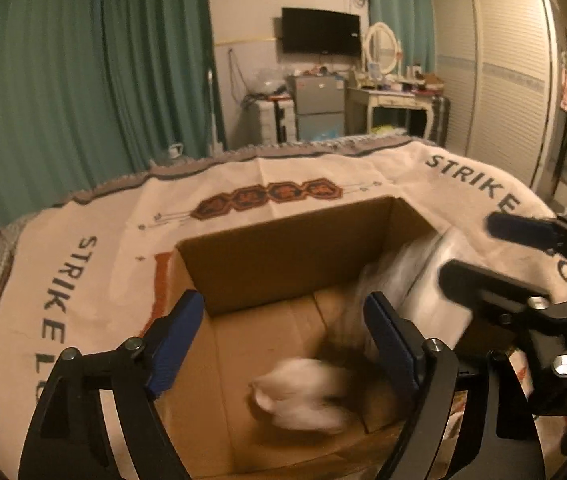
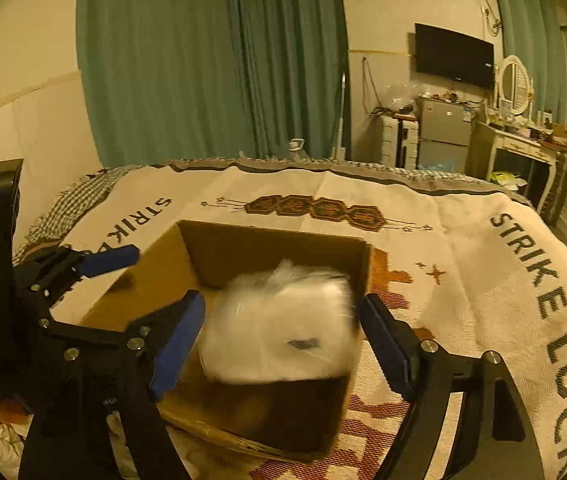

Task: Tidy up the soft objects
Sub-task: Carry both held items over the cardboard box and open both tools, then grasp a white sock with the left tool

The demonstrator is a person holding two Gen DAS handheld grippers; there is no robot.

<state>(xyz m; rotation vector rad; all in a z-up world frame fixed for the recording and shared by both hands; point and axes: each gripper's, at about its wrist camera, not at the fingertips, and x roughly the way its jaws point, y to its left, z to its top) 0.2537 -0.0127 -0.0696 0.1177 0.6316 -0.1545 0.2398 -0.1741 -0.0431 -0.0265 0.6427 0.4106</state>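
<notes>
An open cardboard box (image 1: 283,248) sits on a cream blanket (image 1: 95,248) on the bed; it also shows in the right wrist view (image 2: 275,248). A white soft package (image 2: 279,328), blurred, hangs between my right gripper's (image 2: 279,332) spread fingers over the box's right end, touching neither pad. In the left wrist view it (image 1: 415,280) leans into the box's right side. A small white fluffy object (image 1: 303,392), blurred, lies on the box floor. My left gripper (image 1: 283,340) is open above the box's near edge. My right gripper (image 1: 467,248) shows at the right.
The blanket (image 2: 463,280) reads "STRIKE LUCK" and covers the bed around the box. Green curtains (image 1: 83,72), a wall TV (image 1: 319,32), a small fridge (image 1: 319,108), a dressing table (image 1: 391,100) and a wardrobe (image 1: 495,76) stand beyond the bed.
</notes>
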